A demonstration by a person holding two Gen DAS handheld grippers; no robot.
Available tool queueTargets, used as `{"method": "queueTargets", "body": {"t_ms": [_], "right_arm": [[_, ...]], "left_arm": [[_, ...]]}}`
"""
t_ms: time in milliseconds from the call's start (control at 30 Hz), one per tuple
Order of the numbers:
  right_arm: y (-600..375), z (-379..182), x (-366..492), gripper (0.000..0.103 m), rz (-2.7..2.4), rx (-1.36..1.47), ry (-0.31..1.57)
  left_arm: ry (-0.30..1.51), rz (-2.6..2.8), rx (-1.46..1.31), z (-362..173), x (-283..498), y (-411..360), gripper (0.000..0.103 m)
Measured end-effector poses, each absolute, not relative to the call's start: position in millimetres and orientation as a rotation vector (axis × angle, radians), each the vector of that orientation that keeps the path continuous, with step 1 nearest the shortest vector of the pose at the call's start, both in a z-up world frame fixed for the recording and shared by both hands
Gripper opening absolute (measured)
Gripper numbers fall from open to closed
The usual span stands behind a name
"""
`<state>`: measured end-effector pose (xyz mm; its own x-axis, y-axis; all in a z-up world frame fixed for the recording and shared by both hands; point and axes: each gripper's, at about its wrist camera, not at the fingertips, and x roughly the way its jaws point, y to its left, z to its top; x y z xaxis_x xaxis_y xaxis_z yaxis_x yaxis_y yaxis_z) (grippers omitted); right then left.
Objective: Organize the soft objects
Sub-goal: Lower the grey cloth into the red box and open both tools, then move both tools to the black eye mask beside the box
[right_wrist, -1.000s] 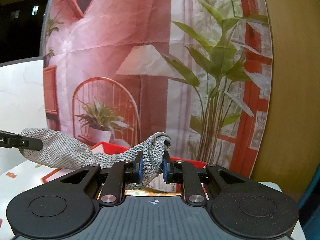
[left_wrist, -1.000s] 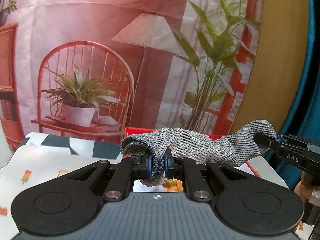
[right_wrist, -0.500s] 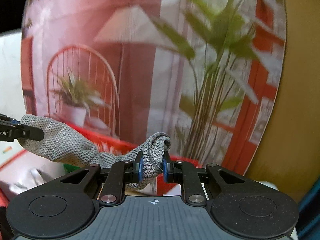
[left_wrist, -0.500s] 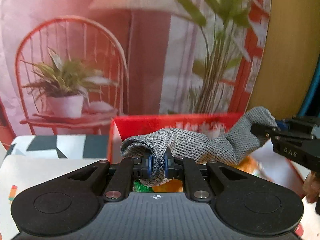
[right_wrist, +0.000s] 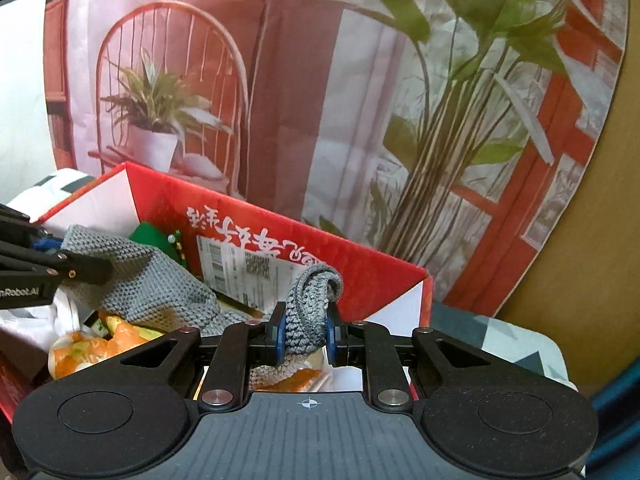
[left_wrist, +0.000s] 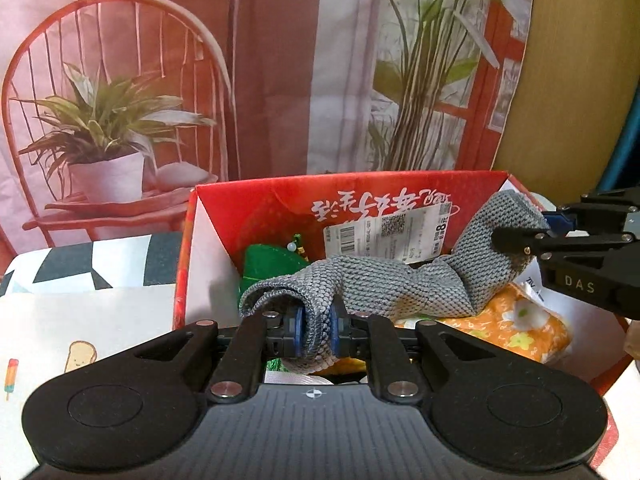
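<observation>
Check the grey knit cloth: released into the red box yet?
No. Grey knit cloth is pinched by left gripper and right gripper, over red box.

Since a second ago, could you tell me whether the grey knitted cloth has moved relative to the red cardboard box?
Yes. The grey knitted cloth, clamped by both grippers, has come forward and down: earlier it hung before the red cardboard box, now it stretches over the open box.

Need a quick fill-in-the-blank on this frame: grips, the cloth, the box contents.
1. Both the left gripper and the right gripper are shut on the grey knitted ____.
2. The cloth hangs over an open ____ cardboard box.
3. Under the cloth in the box lies an ____ floral item.
4. At the box's back left sits a ____ item.

Missing words: cloth; red; orange; green
</observation>
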<state>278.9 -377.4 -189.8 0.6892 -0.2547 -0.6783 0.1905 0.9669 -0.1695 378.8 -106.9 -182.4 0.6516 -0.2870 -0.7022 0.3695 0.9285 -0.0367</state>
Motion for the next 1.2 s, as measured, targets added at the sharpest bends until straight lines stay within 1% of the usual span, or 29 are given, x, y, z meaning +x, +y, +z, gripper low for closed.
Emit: {"method": "queueTargets", "body": {"t_ms": [33, 67, 100, 167, 233, 300, 333, 400, 433, 500, 533, 567, 600, 633, 667, 767, 1200], "right_arm": [[-377.0, -188.8, 278.0, 0.019, -0.255, -0.087, 0.772], [-377.3, -187.4, 276.2, 0.023, -0.256, -0.083, 0.767], [-377.3, -185.7, 274.0, 0.025, -0.259, -0.078, 0.762], [-378.4, -181.8, 269.2, 0.03, -0.266, -0.067, 0.753], [-376.5, -177.4, 263.5, 0.036, -0.275, -0.069, 0.744], [-373.4, -173.1, 256.7, 0.052, -0.282, -0.071, 0.73], [-370.8, -170.3, 252.0, 0.055, -0.284, -0.071, 0.72], [-366.6, -165.8, 243.8, 0.064, -0.288, -0.067, 0.708], [-364.1, -163.4, 239.3, 0.067, -0.29, -0.062, 0.699], [-360.3, -158.8, 230.0, 0.08, -0.289, -0.046, 0.681], [-358.6, -156.8, 225.4, 0.084, -0.288, -0.036, 0.671], [-356.5, -155.0, 220.1, 0.091, -0.287, -0.025, 0.66], [-354.3, -152.8, 214.4, 0.096, -0.285, -0.013, 0.646], [-352.4, -151.0, 209.8, 0.098, -0.283, -0.002, 0.638], [-350.8, -149.4, 205.3, 0.102, -0.283, 0.008, 0.63], [-346.4, -145.8, 191.2, 0.102, -0.279, 0.049, 0.603], [-320.4, -156.3, 128.9, 0.103, -0.292, 0.15, 0.503]], "left_arm": [[0.772, -0.377, 0.109, -180.4, 378.0, -105.7, 0.017], [0.764, -0.384, 0.107, -177.8, 375.8, -103.9, 0.024], [0.755, -0.389, 0.109, -174.6, 373.0, -104.0, 0.035], [0.726, -0.398, 0.111, -167.0, 366.3, -102.5, 0.045], [0.701, -0.409, 0.108, -158.9, 359.1, -100.9, 0.048], [0.679, -0.418, 0.106, -151.0, 351.4, -99.8, 0.054], [0.666, -0.421, 0.109, -147.3, 346.9, -99.4, 0.055], [0.645, -0.425, 0.12, -140.1, 337.8, -99.0, 0.065], [0.634, -0.428, 0.122, -136.8, 332.8, -98.3, 0.068], [0.613, -0.435, 0.121, -130.7, 322.3, -96.5, 0.079], [0.604, -0.438, 0.118, -128.0, 316.7, -95.2, 0.083], [0.599, -0.442, 0.114, -126.1, 312.3, -93.3, 0.09], [0.592, -0.447, 0.109, -124.3, 306.8, -91.5, 0.094], [0.587, -0.452, 0.105, -122.9, 301.8, -89.4, 0.095], [0.584, -0.457, 0.102, -122.0, 296.6, -87.3, 0.097], [0.584, -0.464, 0.091, -122.0, 283.2, -80.2, 0.1], [0.603, -0.431, 0.04, -139.2, 226.2, -48.7, 0.1]]}}
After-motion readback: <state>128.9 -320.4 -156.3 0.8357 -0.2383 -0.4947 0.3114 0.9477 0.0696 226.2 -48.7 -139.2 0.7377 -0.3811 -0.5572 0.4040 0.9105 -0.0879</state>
